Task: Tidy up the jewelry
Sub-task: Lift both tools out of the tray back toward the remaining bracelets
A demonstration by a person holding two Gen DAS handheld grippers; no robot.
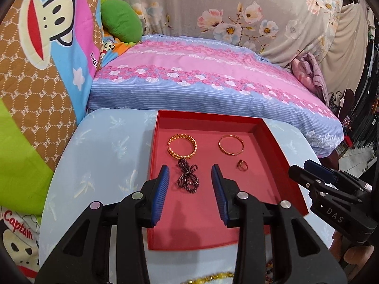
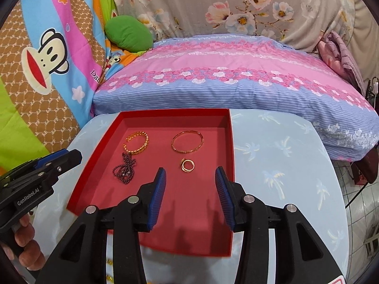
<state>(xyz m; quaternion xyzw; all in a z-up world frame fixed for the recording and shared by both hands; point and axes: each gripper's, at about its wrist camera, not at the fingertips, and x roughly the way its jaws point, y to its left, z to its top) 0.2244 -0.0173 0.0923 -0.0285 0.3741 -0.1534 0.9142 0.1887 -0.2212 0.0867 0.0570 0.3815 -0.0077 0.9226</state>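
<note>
In the tray (image 1: 272, 139): two bangles (image 1: 182, 146) behind; bead chain (image 1: 187, 177) left, ring (image 1: 242, 165) right.

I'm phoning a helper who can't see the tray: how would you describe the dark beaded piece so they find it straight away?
Look in the shallow red tray on the pale blue table. In its left half, just nearer than the chunky gold open bangle, lies the dark beaded chain, bunched in loose loops. It is the only dark, limp piece; the others are gold rings and hoops.

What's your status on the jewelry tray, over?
Left tongs and right tongs open, empty, above red tray. Two bangles, ring, bead chain lie inside. Nothing in the way.
</note>
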